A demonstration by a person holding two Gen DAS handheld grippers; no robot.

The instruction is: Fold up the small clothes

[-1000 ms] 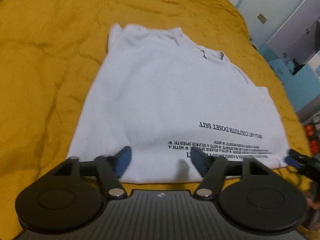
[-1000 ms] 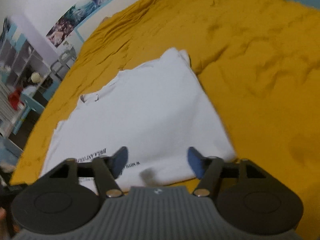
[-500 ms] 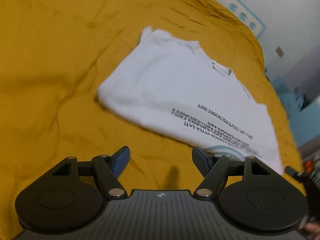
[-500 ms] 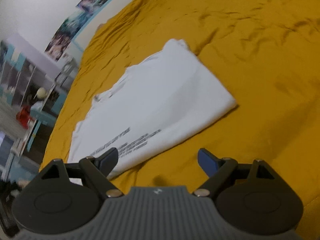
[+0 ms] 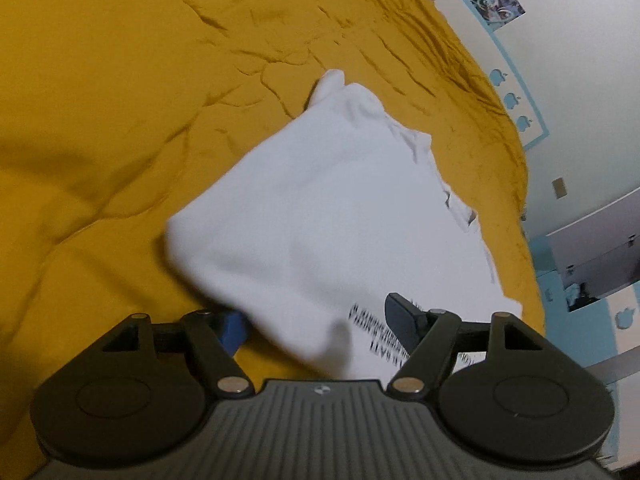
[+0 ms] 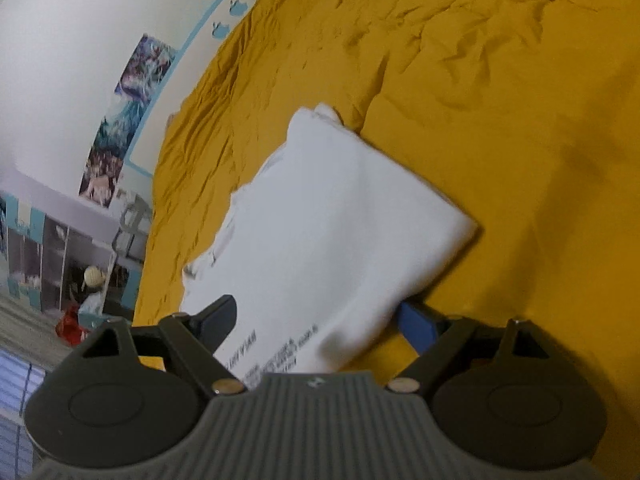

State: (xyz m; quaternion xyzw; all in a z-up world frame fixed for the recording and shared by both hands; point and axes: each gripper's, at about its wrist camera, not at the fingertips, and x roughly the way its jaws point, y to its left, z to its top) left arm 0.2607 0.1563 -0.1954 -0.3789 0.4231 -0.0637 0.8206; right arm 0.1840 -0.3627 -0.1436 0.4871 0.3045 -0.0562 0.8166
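A white T-shirt (image 5: 336,216) with black printed text lies partly folded on the yellow bedspread (image 5: 100,80). My left gripper (image 5: 316,326) is open, its jaws wide either side of the shirt's near edge, the left finger partly under the cloth. In the right wrist view the same shirt (image 6: 332,232) lies on the bedspread (image 6: 520,100). My right gripper (image 6: 320,322) is open around the shirt's near edge, and cloth hides part of the right blue finger. Neither gripper is closed on the cloth.
The bed runs to a white wall with posters (image 6: 128,120) and a blue border (image 5: 516,92). Shelves and a red object (image 6: 72,322) stand beyond the bed's far side. A cabinet (image 5: 592,256) stands at the right.
Both grippers swung outward, then came back in and now straddle the shirt's near edge. Both views have tilted. The shirt's edge looks blurred, raised slightly between the fingers.
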